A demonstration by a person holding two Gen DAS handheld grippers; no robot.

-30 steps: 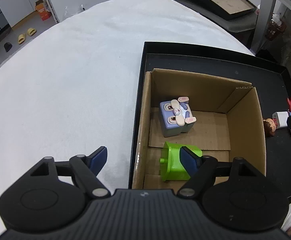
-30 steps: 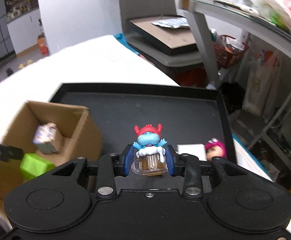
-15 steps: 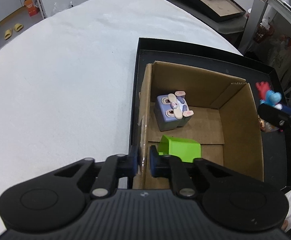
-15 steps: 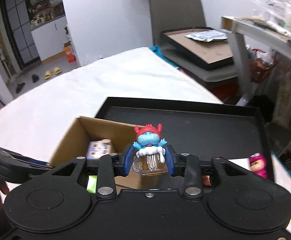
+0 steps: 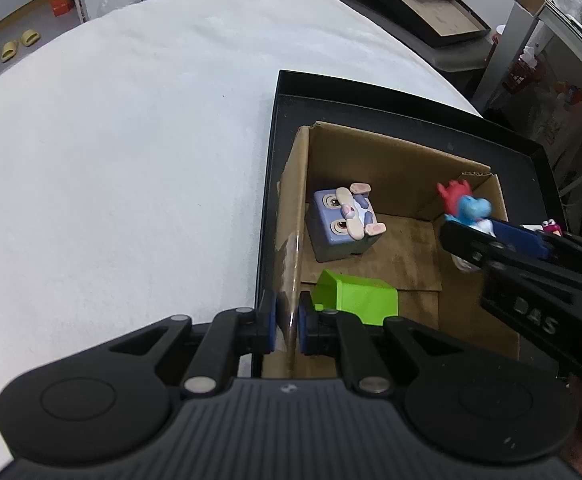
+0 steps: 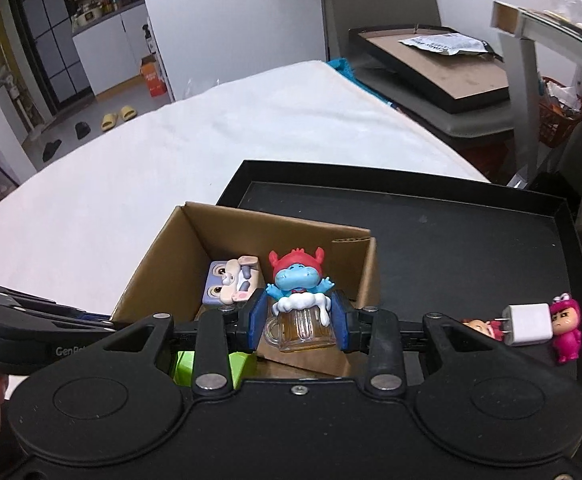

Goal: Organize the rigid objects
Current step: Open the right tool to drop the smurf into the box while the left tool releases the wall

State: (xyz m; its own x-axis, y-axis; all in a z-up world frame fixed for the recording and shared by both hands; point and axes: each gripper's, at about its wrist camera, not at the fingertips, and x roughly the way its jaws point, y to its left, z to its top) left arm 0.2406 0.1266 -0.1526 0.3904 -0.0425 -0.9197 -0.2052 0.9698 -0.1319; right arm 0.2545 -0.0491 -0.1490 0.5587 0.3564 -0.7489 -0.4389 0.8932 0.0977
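Over the cardboard box [image 6: 163,252], we are holding the hippo mug figure [image 6: 299,304] pinched between the right gripper [image 6: 298,316] pads, above the open interior. Our left gripper [image 5: 287,320] is clamping narrow on the box's near-left wall, steadying it inside the black tray [image 6: 451,216].

Risk, as we judge it: releasing too high may be tipping the mug onto the purple cube figure [image 5: 343,224] or green block [image 5: 355,298], which are crowding the floor. The pink figure [image 6: 567,326], white charger [image 6: 529,324] and a small red-haired figure [image 6: 481,326] are waiting outside on the tray.
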